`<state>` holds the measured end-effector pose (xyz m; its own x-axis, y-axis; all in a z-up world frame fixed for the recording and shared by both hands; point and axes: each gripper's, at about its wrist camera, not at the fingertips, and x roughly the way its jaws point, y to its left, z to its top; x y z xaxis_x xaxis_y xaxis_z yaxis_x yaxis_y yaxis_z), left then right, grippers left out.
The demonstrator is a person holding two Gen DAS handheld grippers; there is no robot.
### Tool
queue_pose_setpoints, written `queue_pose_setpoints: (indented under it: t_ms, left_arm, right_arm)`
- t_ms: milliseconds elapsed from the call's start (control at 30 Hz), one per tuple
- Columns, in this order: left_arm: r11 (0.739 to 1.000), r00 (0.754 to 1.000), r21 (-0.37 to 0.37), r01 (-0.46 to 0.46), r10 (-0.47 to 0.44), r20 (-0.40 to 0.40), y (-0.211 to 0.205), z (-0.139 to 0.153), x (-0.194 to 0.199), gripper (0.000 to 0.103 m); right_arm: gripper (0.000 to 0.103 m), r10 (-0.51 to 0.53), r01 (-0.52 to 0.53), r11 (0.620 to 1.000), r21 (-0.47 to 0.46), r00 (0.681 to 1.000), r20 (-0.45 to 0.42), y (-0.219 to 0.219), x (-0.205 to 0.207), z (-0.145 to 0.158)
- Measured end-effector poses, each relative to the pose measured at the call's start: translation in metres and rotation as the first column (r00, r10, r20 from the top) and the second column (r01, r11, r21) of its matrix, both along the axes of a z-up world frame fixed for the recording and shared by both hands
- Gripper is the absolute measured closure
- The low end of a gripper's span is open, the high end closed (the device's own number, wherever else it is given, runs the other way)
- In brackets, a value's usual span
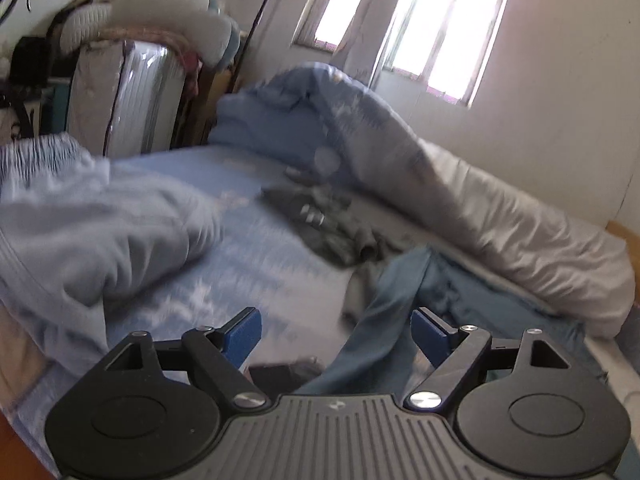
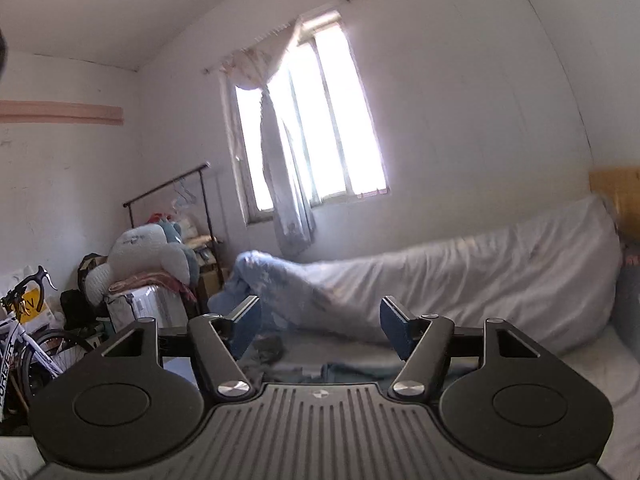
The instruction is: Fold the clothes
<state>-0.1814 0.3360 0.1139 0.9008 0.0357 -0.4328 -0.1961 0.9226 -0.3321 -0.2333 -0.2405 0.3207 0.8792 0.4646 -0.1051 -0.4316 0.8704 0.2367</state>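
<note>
while both tongs gape empty, left gripper (image 1: 336,330) and right gripper (image 2: 320,326), crumpled teal-blue cloth garment (image 1: 384,304) lies beside dark grey bundled clothing (image 1: 324,220).

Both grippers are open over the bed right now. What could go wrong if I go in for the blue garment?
The blue garment lies crumpled beside the dark clothes, so the left gripper might pinch both. The rolled duvet crowds that side and could snag. The right gripper looks high above the bed, so its reach is uncertain.
</note>
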Motion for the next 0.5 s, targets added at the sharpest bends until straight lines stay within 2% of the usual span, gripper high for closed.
queue_pose_setpoints:
  t_ms: [67, 133, 333, 367, 400, 433, 500]
  left_arm:
    - [0.999, 0.999, -0.005, 0.034, -0.034, -0.024, 0.004, -0.015, 0.005, 0.033]
    - [0.999, 0.997, -0.006, 0.049, -0.049, -0.058, 0.007, -0.029, 0.012, 0.036]
    - [0.996, 0.984, -0.037, 0.078, -0.083, -0.156, 0.019, -0.061, 0.021, 0.061]
    - [0.995, 0.982, -0.039, 0.088, -0.093, -0.165, 0.019, -0.065, 0.021, 0.076]
    - [0.995, 0.981, -0.035, 0.097, -0.101, -0.167, 0.019, -0.067, 0.022, 0.096]
    - [0.994, 0.98, -0.03, 0.1, -0.104, -0.169, 0.019, -0.068, 0.022, 0.1]
    - [0.996, 0.986, -0.032, 0.086, -0.089, -0.143, 0.022, -0.064, 0.021, 0.1]
  right_arm:
    - [0.036, -0.013, 0.013, 1.0, 0.001, 0.999, -0.044, 0.004, 0.007, -0.012]
    - [0.036, -0.024, 0.024, 1.0, 0.0, 0.996, -0.086, 0.008, 0.014, -0.025]
    - [0.036, -0.002, -0.002, 1.0, -0.026, 0.986, -0.168, 0.032, 0.024, -0.051]
    - [0.036, 0.005, -0.01, 1.0, -0.028, 0.985, -0.174, 0.036, 0.025, -0.053]
    - [0.036, 0.011, -0.017, 0.999, -0.029, 0.984, -0.179, 0.04, 0.026, -0.054]
    - [0.036, 0.018, -0.024, 0.999, -0.029, 0.983, -0.184, 0.043, 0.028, -0.055]
    - [0.036, 0.026, -0.032, 0.999, -0.028, 0.981, -0.192, 0.049, 0.03, -0.056]
